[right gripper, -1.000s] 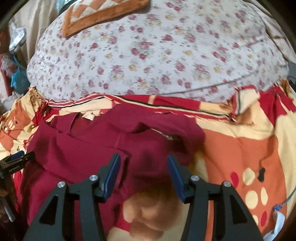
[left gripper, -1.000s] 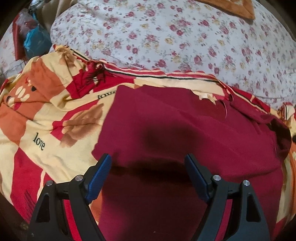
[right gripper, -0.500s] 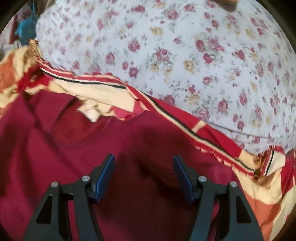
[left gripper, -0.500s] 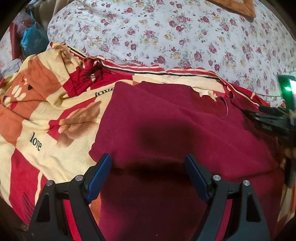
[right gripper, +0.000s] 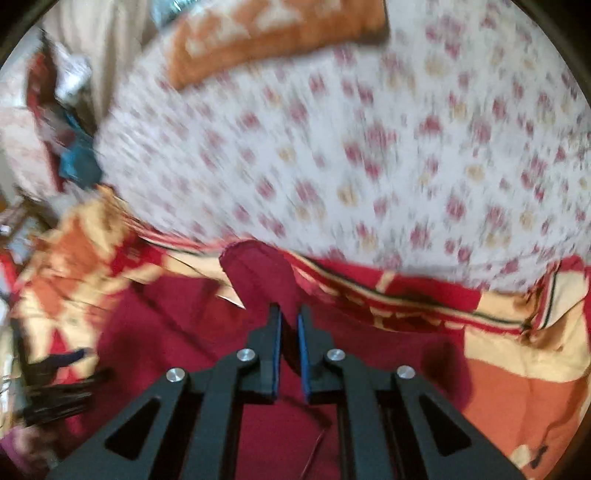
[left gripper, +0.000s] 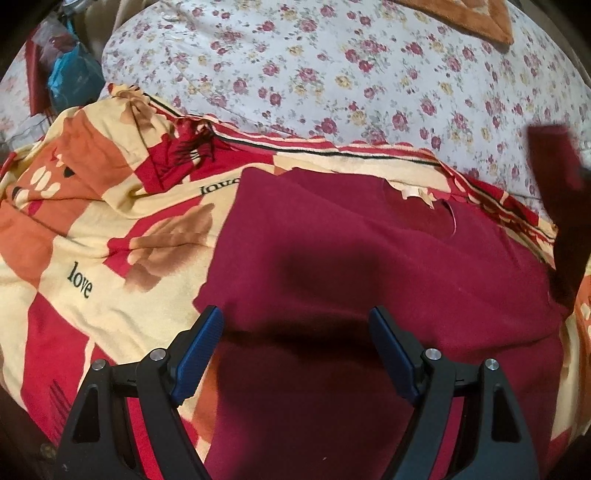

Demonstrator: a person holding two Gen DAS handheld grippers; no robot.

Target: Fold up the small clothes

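My left gripper [left gripper: 295, 332] hangs with its blue-padded fingers [left gripper: 199, 343] spread wide apart, gripping nothing. Directly under and ahead of it lies the maroon shirt [left gripper: 351, 251], spread mostly flat, its body running from between my fingers forward to the neckline, where a pale label [left gripper: 417, 192] shows at the collar. The shirt rests on a patterned blanket [left gripper: 74, 236] of red, cream and orange blocks (the word "love" is printed on it, off to the left of my left fingers). Beyond the blanket's striped edge, farther ahead, stretches the floral bedsheet [left gripper: 351, 74], with the corner of an orange cushion [left gripper: 480, 18] at the far right. A blue bag [left gripper: 70, 77] sits at the far left among some clutter I cannot make out.

My right gripper [right gripper: 290, 321] is pinched together on a sleeve [right gripper: 262, 273] of the same shirt, the cloth held between the two pads and standing up as a rounded flap just ahead of the fingertips. This view is blurred, but the rest of the shirt spreads below and to the left of that gripper, and the blanket lies to the right. In the left view, the raised sleeve shows as a dark red smear at the far right edge, above the shirt's shoulder. The black shape low on the left in the right view looks like my other gripper, though it is too smeared to be sure.
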